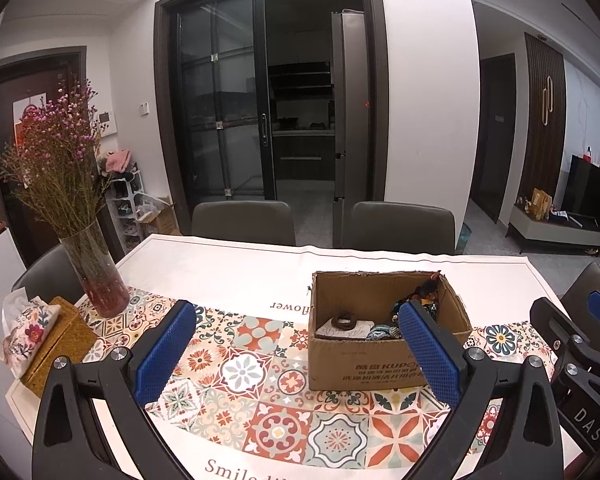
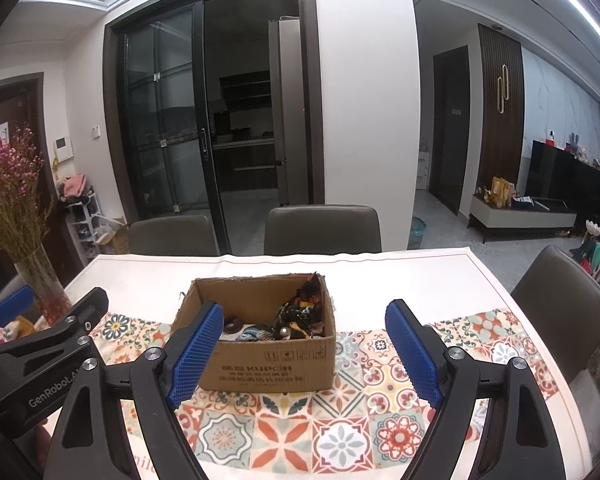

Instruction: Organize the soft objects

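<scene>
**Cardboard box of soft things sits mid-worktop, both tongs wide and empty**

Brown and open-topped, the cardboard box stands upright on the patterned tile cloth of the worktop. Its long axis runs left to right, and its printed long side faces the cameras. Inside, a heap of dark, multicoloured soft objects piles against the right end, with a brown ring-shaped piece lying toward the left.

Left tongs are spread wide with nothing between the blue pads, held above the cloth just in front of the box. Right tongs are equally wide and empty, framing the box. A glass vase of dried flowers stands at the far left, beside a woven tissue box.
</scene>
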